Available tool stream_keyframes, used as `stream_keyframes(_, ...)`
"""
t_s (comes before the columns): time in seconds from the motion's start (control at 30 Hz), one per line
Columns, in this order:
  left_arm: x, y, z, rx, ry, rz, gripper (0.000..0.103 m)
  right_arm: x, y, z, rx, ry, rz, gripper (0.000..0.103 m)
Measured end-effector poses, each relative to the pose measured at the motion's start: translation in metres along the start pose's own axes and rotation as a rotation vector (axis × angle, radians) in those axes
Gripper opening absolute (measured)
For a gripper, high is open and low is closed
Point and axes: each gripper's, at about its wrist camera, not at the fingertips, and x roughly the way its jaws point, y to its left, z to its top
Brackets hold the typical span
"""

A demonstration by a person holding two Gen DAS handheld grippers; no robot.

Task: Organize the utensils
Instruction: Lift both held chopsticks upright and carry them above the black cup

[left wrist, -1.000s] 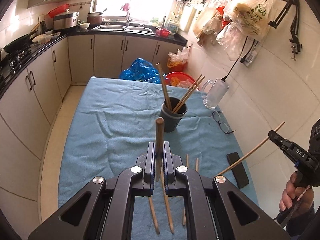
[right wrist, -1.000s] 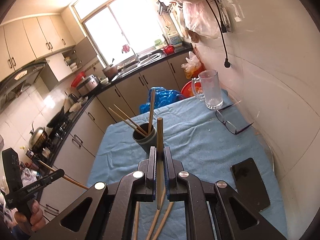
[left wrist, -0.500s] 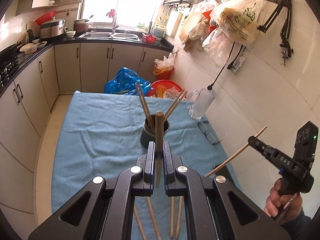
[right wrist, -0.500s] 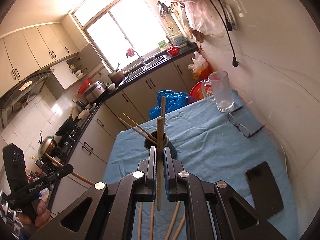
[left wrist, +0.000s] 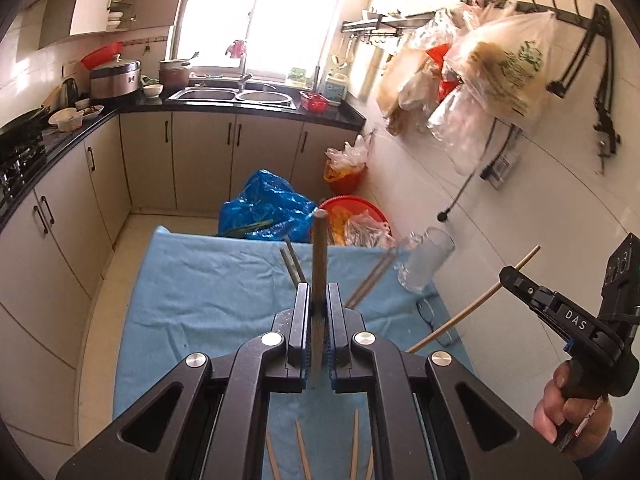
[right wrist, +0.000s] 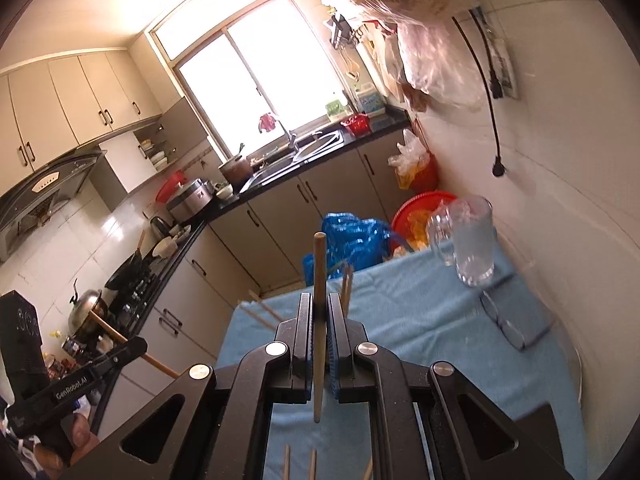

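Observation:
My left gripper (left wrist: 319, 296) is shut on a dark wooden chopstick (left wrist: 319, 252) that stands upright between its jaws. My right gripper (right wrist: 319, 306) is shut on a lighter wooden chopstick (right wrist: 319, 280), also upright. The dark holder cup is hidden behind the grippers; only the chopsticks in it (left wrist: 370, 280) stick out in the left wrist view, and their tips (right wrist: 346, 286) show in the right wrist view. Several loose chopsticks (left wrist: 302, 454) lie on the blue cloth (left wrist: 200, 292) below the left gripper. The right gripper (left wrist: 516, 278) also shows in the left wrist view, holding its stick.
A glass mug (right wrist: 472, 240) stands at the table's far right, with eyeglasses (right wrist: 502, 322) near it. Behind the table are a blue bag (left wrist: 268, 208) and a red basin (left wrist: 352, 212). Cabinets run along the left and the back. The white wall is close on the right.
Both grippers have moved forward over the table toward the holder cup, each still gripping its chopstick. The cup has slipped out of sight behind the jaws. The mug looks closer.

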Motion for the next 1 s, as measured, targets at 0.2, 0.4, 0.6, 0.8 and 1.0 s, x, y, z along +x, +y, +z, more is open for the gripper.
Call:
stream_keyframes(0.2, 0.027, -0.004, 0.026, -0.016, -0.008, -0.001, 0.006, 0.034, 0.014, 0.023, -0.035, -0.005, -0.007, 0.007)
stream_keyframes(0.4, 0.054, -0.005, 0.038, -0.021, 0.013, 0.007, 0.006, 0.068, 0.018, 0.031, -0.046, 0.017, -0.023, 0.007)
stream_keyframes(0.6, 0.08, 0.027, 0.022, -0.067, 0.088, 0.019, 0.007, 0.076, 0.013, 0.025, -0.06, 0.042, -0.023, 0.007)
stream_keyframes(0.8, 0.142, 0.086, -0.003, -0.203, 0.259, 0.067, 0.035, 0.077, 0.004, 0.02, -0.053, 0.063, -0.012, 0.007)
stream_keyframes(1.0, 0.227, 0.131, -0.03, -0.352, 0.425, 0.089, 0.035, 0.073, 0.007, 0.026, -0.076, 0.038, 0.001, 0.007)
